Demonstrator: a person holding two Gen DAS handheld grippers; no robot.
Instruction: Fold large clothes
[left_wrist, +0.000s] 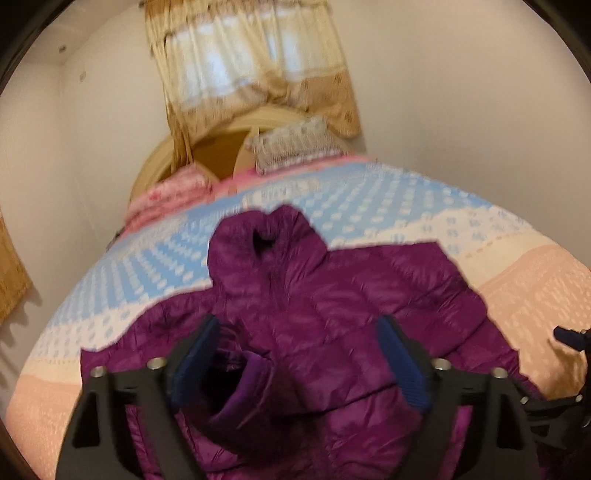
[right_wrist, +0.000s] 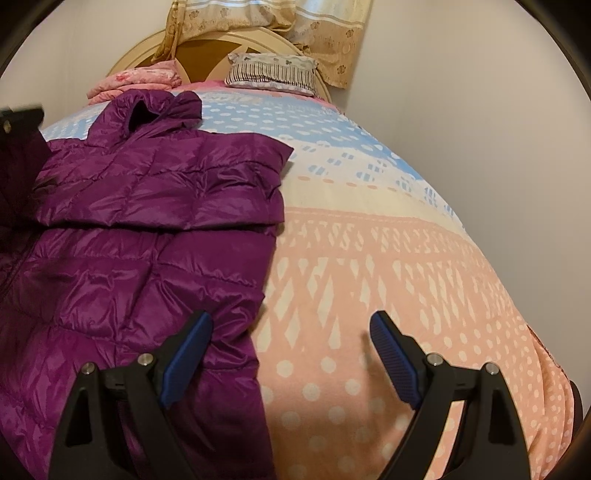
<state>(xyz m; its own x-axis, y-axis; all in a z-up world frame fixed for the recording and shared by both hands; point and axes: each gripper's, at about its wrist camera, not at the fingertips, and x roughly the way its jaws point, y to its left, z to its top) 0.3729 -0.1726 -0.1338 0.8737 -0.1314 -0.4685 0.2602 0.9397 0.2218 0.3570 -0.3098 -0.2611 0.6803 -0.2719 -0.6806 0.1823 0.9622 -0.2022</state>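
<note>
**A:** Since the left gripper (left_wrist: 299, 363) hangs spread wide over the jacket's (left_wrist: 332, 314) folded-in sleeve (left_wrist: 240, 398), pinching nothing, couldn't that puffy sleeve just spring back open?

**B:** Probably, it's slippery stuff. The jacket lies flat on the bed (right_wrist: 369, 258), collar (right_wrist: 162, 107) toward the headboard (right_wrist: 207, 48), hem toward us, so its long axis runs up the bed. Right of the jacket's edge, the right gripper (right_wrist: 291, 360) is spread too, empty over bedspread.
</note>
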